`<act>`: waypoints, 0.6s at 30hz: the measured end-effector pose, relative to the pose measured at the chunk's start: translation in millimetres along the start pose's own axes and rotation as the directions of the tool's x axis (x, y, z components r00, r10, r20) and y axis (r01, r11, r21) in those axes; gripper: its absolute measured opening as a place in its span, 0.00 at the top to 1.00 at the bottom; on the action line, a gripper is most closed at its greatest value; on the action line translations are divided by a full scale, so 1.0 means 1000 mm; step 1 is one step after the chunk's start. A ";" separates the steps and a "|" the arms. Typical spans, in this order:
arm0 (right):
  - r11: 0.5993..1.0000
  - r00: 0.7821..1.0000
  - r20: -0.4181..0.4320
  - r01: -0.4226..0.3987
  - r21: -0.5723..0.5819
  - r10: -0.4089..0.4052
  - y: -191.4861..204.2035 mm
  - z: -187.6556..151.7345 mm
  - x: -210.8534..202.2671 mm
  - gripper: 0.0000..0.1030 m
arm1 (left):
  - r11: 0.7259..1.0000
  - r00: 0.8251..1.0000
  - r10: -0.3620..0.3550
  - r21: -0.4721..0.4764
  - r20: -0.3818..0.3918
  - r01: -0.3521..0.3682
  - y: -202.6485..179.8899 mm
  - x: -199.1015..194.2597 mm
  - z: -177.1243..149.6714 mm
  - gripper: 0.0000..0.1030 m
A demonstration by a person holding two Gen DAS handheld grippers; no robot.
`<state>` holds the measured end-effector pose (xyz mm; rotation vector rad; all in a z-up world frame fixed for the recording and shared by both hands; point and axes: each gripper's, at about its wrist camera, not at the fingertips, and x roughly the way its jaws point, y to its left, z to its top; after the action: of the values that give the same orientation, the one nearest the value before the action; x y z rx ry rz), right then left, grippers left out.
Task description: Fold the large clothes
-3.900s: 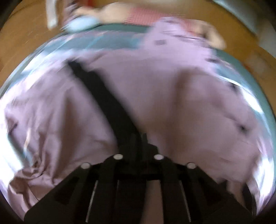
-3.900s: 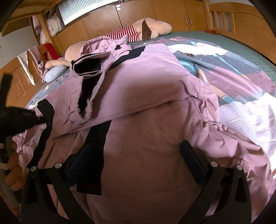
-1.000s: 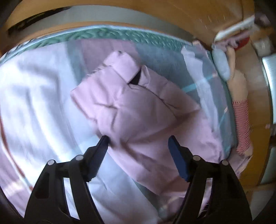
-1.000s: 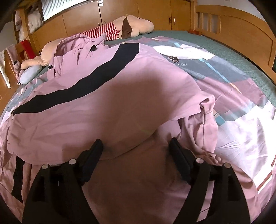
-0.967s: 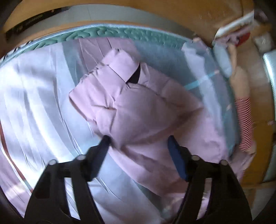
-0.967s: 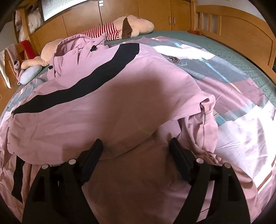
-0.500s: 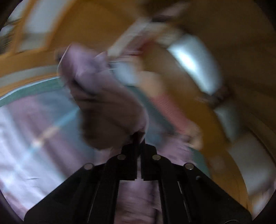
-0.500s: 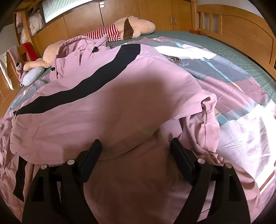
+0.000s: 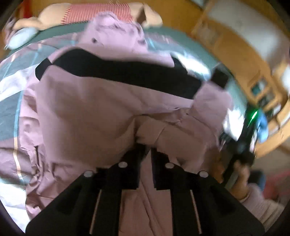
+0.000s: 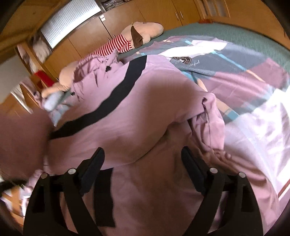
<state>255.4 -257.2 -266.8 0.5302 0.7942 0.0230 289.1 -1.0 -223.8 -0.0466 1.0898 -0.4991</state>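
A large pink jacket (image 9: 101,109) with a black stripe (image 9: 126,72) lies spread over the bed. My left gripper (image 9: 147,147) is shut on a fold of the pink jacket and holds it above the rest of the garment. In the right wrist view the same jacket (image 10: 145,112) fills the middle, its black stripe (image 10: 116,98) running diagonally. My right gripper (image 10: 143,156) is open and empty just above the jacket's lower part. A blurred pink fold (image 10: 21,138) hangs at the left edge.
The bed has a patchwork cover (image 10: 244,72) and a green blanket (image 10: 235,34). A plush dog in a red striped shirt (image 10: 137,38) lies at the head. Wooden cupboards (image 10: 154,16) stand behind. The other hand and gripper (image 9: 242,145) are at the right in the left wrist view.
My left gripper went from open over the sleeve to shut on a fold of jacket and has swung back over the garment. My right gripper stays open, tilted a little.
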 end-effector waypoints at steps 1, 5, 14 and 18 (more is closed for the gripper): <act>1.000 1.000 -0.005 -0.023 0.009 0.023 0.000 0.000 -0.004 0.14 | 0.999 1.000 0.024 0.027 -0.001 -0.024 -0.005 0.001 0.001 0.86; 0.985 0.988 0.006 -0.153 0.084 0.153 0.001 0.003 -0.024 0.06 | 0.991 0.987 -0.115 0.075 0.115 0.107 -0.017 -0.033 0.001 0.09; 0.925 0.913 -0.208 -0.303 0.231 0.351 0.034 -0.005 0.007 0.05 | 0.988 0.949 0.153 -0.029 0.276 -0.151 0.016 -0.061 -0.006 0.02; 0.927 0.879 -0.317 -0.288 0.240 0.356 0.058 -0.020 0.033 0.67 | 0.937 0.939 0.290 -0.256 0.186 -0.238 0.078 -0.035 -0.003 0.02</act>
<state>274.7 -190.9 -273.8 0.8496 1.0603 0.3684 302.0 83.8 -217.7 -0.1528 0.9126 -0.1171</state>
